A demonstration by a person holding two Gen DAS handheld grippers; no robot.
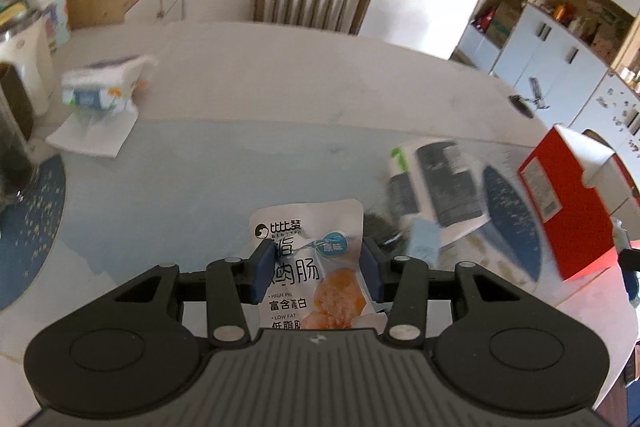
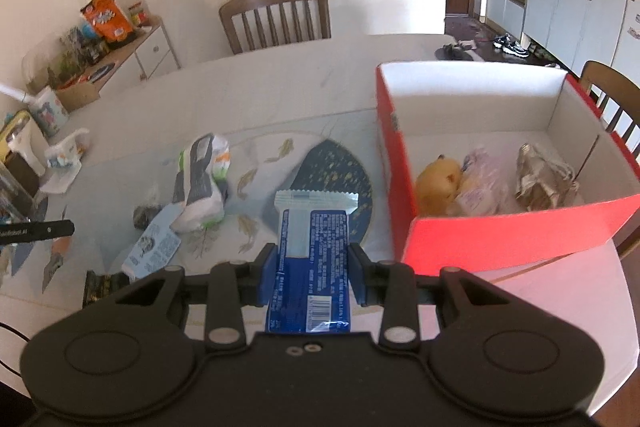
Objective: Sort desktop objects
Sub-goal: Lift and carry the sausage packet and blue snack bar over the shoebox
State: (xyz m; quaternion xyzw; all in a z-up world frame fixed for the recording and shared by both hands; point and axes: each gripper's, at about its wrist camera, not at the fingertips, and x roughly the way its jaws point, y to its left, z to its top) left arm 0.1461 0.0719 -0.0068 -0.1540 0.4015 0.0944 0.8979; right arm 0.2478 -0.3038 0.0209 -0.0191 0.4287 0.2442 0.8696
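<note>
A white sausage pouch is pinched between the pads of the left gripper, jaws drawn narrow on it and the pouch creased; a blue snack packet is clamped likewise in the right gripper, above the table; the red box, already holding a yellow toy and wrapped items, stands just to the right; several packets are left scattered at the near left; a slippery film could be lost from the pads if swung quickly; the box's near wall could be struck if the packet is carried low.
</note>
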